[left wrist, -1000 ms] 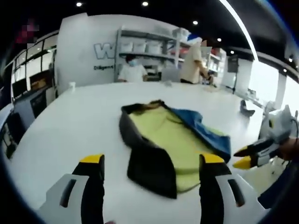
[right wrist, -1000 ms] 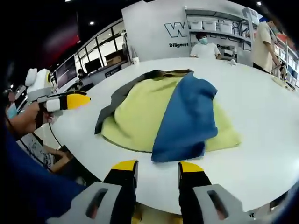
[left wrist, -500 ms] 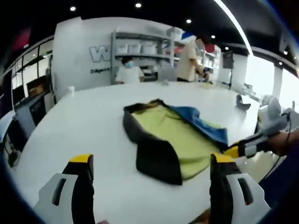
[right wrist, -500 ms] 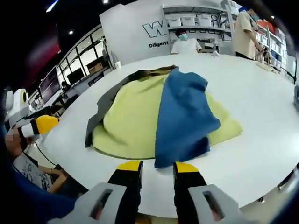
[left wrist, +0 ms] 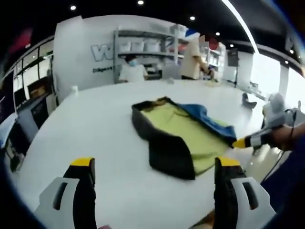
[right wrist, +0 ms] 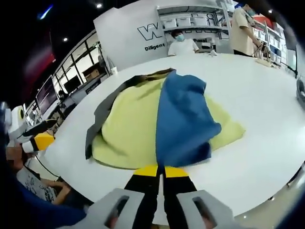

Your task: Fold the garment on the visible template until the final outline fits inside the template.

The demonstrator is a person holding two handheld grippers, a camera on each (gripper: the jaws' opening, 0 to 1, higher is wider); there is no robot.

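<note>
A garment [left wrist: 177,128] lies on the white table [left wrist: 90,124], yellow-green inside, with a dark grey panel [left wrist: 169,155] at its near end. A blue layer [right wrist: 183,119] is folded over the yellow-green part [right wrist: 133,126]. In the right gripper view, my right gripper [right wrist: 161,171] has its jaws together on the blue layer's near hem. The same gripper [left wrist: 239,142] comes in from the right in the left gripper view and touches the garment's blue edge. My left gripper [left wrist: 156,163] stands wide open over bare table, short of the grey panel. It also appears at the table's left edge [right wrist: 40,135].
Two people [left wrist: 132,71] stand at grey shelves [left wrist: 145,50] behind the far rim. A small dark object [left wrist: 246,100] lies on the table at the far right. Bare tabletop [right wrist: 259,152] surrounds the garment. The near rim curves just under my right jaws.
My right gripper's jaws have come together and reached the blue hem, where a gap showed before. The left gripper stays wide open, its view slightly shifted.
</note>
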